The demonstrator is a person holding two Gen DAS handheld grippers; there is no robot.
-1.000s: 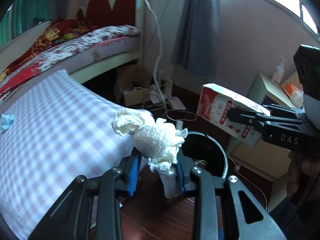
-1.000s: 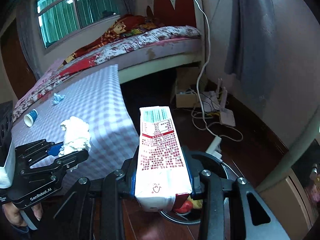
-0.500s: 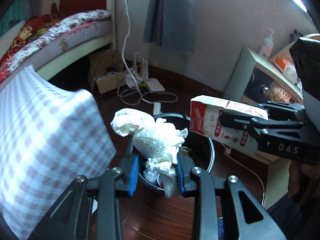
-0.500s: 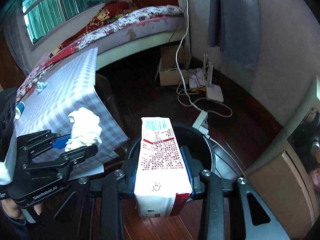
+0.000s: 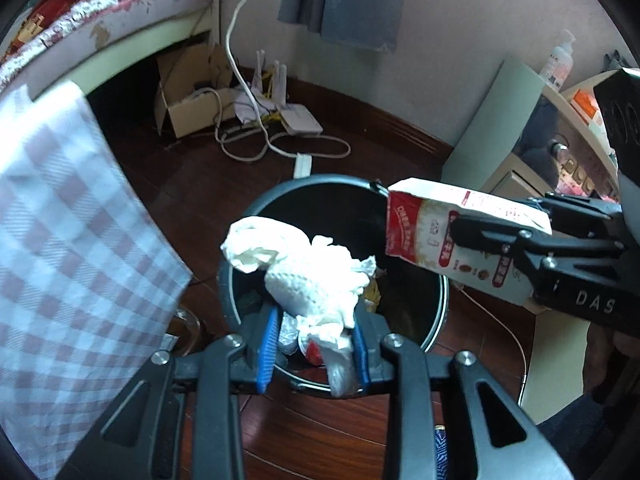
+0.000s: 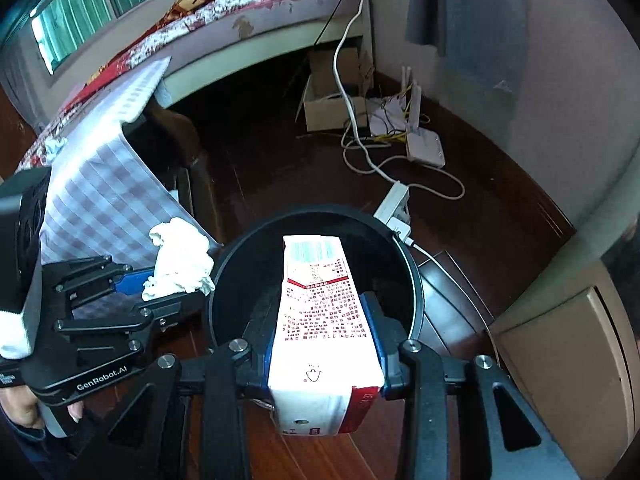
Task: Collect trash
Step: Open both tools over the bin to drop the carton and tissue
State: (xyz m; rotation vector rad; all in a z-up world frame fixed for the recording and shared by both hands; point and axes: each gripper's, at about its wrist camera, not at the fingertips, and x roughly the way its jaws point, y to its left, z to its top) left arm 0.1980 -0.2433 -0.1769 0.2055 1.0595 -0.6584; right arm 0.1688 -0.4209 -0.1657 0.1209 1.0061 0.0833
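Right tool (image 5: 460, 236), marked "DAS", grips printed carton (image 6: 324, 312).

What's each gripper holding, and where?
Left gripper: crumpled white tissue wad, pinched at its lower end. Right gripper: red-and-white carton, clamped across its sides.

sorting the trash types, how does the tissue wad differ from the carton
The tissue wad is white, soft and crumpled; the carton is a stiff, flat-sided box, white with red print. The wad sits in the left gripper, the carton in the right gripper. Both are clamped over the black bin.
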